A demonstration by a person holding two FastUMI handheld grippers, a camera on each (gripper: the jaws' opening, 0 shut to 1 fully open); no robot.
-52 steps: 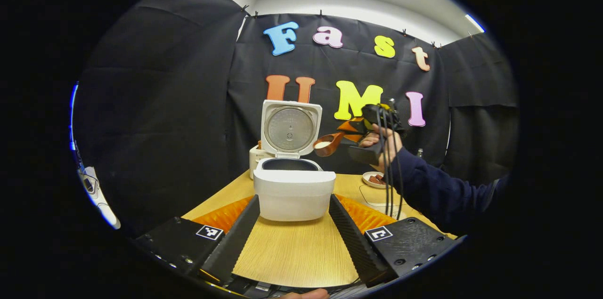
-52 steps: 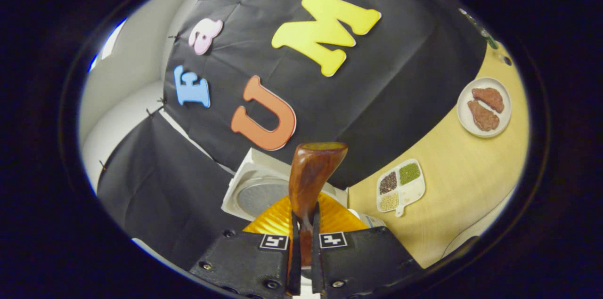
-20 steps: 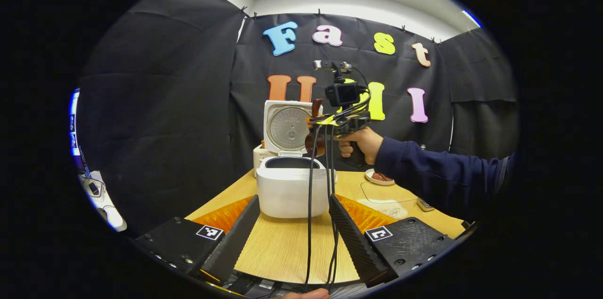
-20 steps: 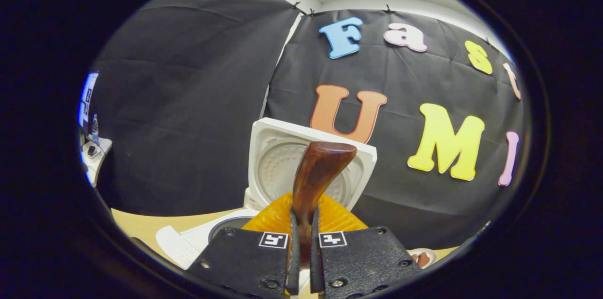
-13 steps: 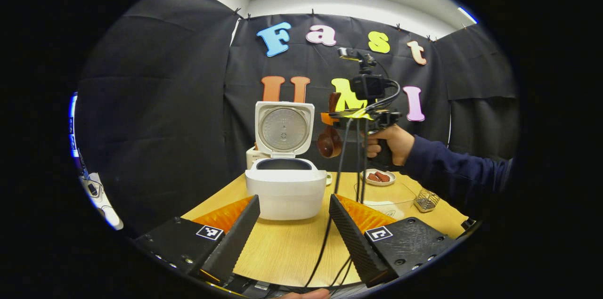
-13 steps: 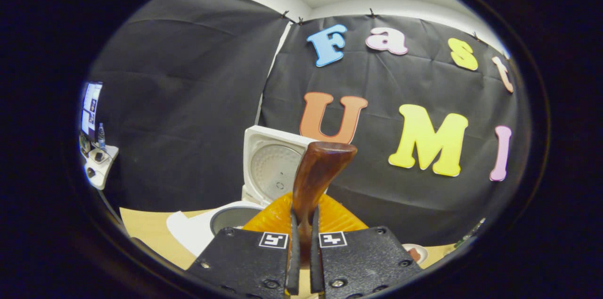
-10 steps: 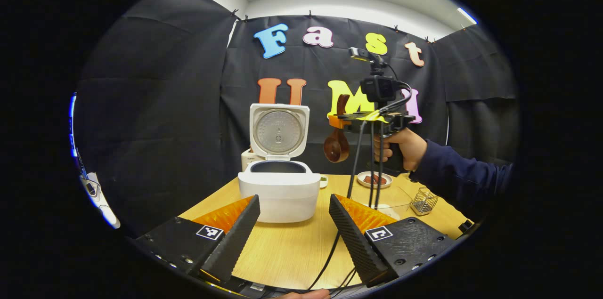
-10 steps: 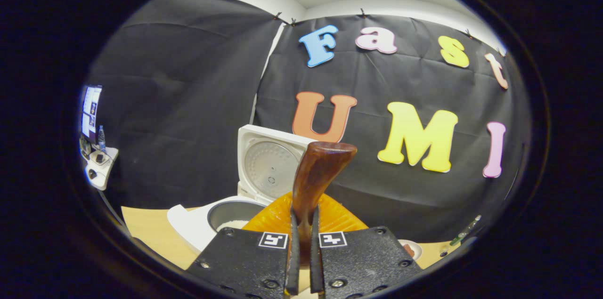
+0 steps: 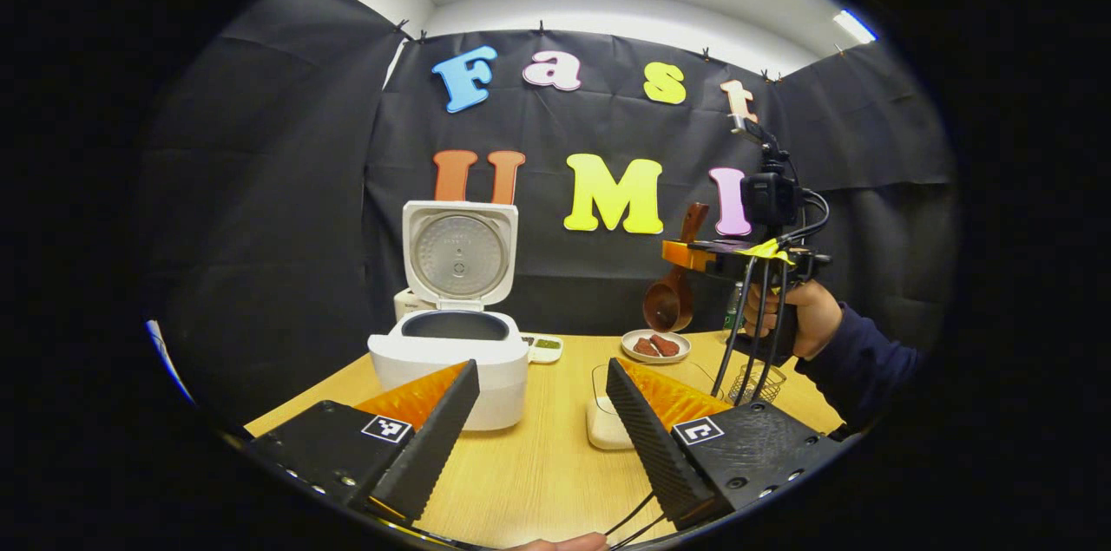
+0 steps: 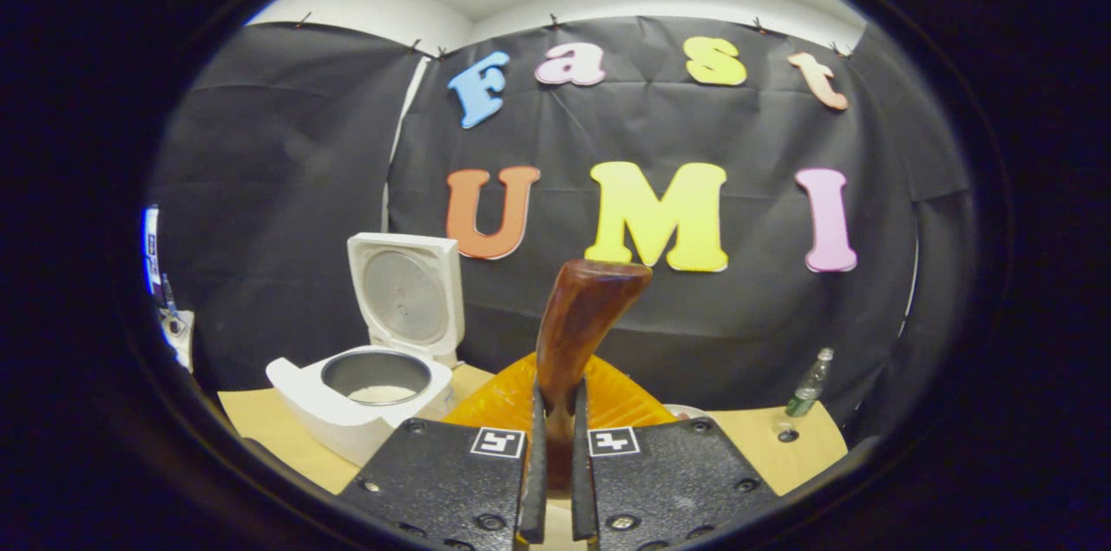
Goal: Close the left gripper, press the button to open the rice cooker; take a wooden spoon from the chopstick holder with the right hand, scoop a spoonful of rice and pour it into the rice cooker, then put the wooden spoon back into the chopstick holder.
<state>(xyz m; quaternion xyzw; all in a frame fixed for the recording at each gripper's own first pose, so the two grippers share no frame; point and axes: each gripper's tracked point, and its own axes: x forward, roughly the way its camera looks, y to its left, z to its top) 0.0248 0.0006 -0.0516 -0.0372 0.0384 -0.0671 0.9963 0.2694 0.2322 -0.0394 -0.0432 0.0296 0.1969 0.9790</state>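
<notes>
Hard to make out in the left gripper view: the wire chopstick holder (image 9: 753, 383), low at right centre, half screened by hanging cables (image 9: 755, 317) and by the hand (image 9: 803, 317) above it. Partly cut off too: a pale container (image 9: 605, 425) on the table (image 9: 538, 464), masked by one finger (image 9: 647, 438) of the left gripper (image 9: 542, 429), whose jaws stand wide apart at the bottom of the frame, gripping nothing. In the right gripper view, spoon bowl hidden below the fingers; just the dark reddish-brown handle of the wooden spoon (image 10: 577, 334) rising upright from the bottom centre, clamped between the two fingers of the right gripper (image 10: 553, 455). In the left gripper view, same spoon at right centre, handle up, round bowl hanging down, contents not discernible, held well above the table and apart from the holder. Rice cooker (image 9: 451, 351) left of centre, white, lid swung up and open; in the right gripper view at lower left, a patch of white rice (image 10: 379, 393) inside the dark inner pot. Small plate (image 9: 655, 346) with brown pieces at centre right, behind the container.
</notes>
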